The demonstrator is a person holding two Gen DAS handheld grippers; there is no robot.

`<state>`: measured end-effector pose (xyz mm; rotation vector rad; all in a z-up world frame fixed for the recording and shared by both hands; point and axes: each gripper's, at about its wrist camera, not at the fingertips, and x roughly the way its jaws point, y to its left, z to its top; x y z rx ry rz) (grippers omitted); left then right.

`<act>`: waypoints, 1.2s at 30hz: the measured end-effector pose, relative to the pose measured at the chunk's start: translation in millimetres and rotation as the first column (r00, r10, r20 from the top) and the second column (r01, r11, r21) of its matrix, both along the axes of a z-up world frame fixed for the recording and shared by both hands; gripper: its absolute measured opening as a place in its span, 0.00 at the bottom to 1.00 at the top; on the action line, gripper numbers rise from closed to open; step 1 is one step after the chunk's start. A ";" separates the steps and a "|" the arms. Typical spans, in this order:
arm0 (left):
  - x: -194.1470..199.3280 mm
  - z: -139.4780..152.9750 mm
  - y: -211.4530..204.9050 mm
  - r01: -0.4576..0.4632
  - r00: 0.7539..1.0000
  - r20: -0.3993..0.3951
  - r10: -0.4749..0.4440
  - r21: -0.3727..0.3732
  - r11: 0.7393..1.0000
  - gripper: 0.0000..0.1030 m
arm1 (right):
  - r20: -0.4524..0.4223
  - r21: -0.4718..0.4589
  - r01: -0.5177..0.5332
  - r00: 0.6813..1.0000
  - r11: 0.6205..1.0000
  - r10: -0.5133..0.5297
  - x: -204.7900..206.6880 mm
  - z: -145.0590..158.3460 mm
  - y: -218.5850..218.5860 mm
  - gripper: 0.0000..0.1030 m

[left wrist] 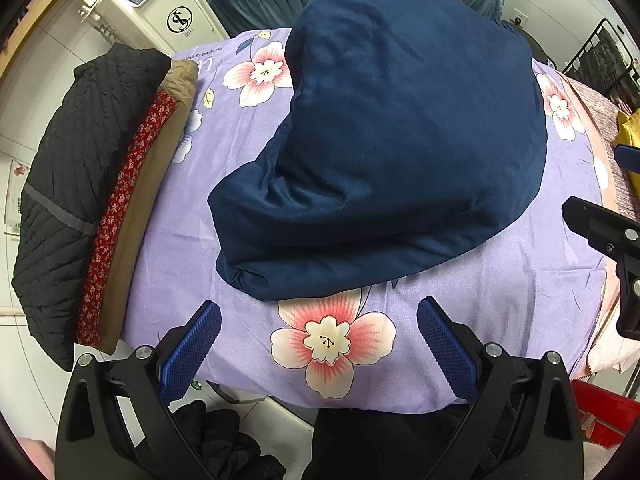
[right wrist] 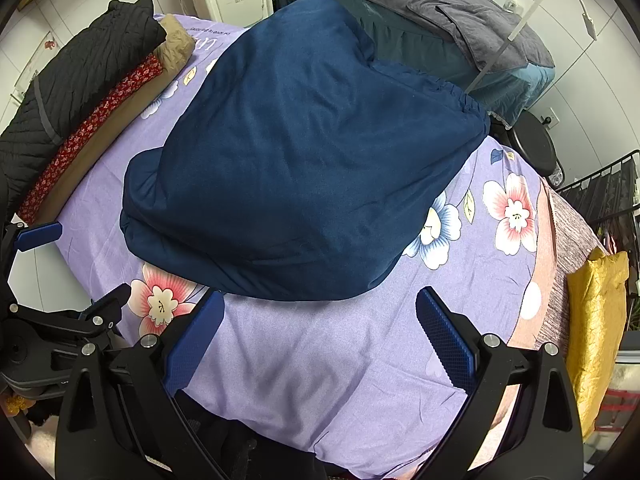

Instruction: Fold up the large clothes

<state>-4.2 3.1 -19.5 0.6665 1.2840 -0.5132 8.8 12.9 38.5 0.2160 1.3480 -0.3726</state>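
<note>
Navy garment [left wrist: 384,152] folded on the floral sheet [left wrist: 248,216]

Both the left gripper [left wrist: 319,340] and right gripper [right wrist: 320,332] hover spread wide and empty near it; folded clothes [left wrist: 88,200] are stacked at far left.

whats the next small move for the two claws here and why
Probably ease both claws forward to the near edge of the navy garment. The left claw and right claw both stand open and empty over the floral sheet, short of that edge. The garment looks only partly folded, with a lump bulging at its left corner, so another fold seems due.
</note>
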 end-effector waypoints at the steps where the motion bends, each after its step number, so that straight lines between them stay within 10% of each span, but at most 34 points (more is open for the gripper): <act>1: 0.3 -0.1 -0.1 0.000 1.000 -0.001 0.000 0.002 1.000 0.94 | 0.000 0.000 -0.001 1.000 1.000 0.001 0.1 0.0 -0.4 0.92; 22: 13.2 -11.8 14.2 -0.037 0.999 -0.027 0.037 -0.010 0.999 0.94 | 0.036 0.032 -0.065 0.997 0.997 0.064 27.0 -3.2 -2.7 0.92; 36: 44.1 -19.8 93.3 -0.299 0.952 -0.088 0.292 -0.092 0.950 0.94 | 0.141 0.112 -0.085 0.988 0.990 0.069 181.7 -41.3 -61.8 0.91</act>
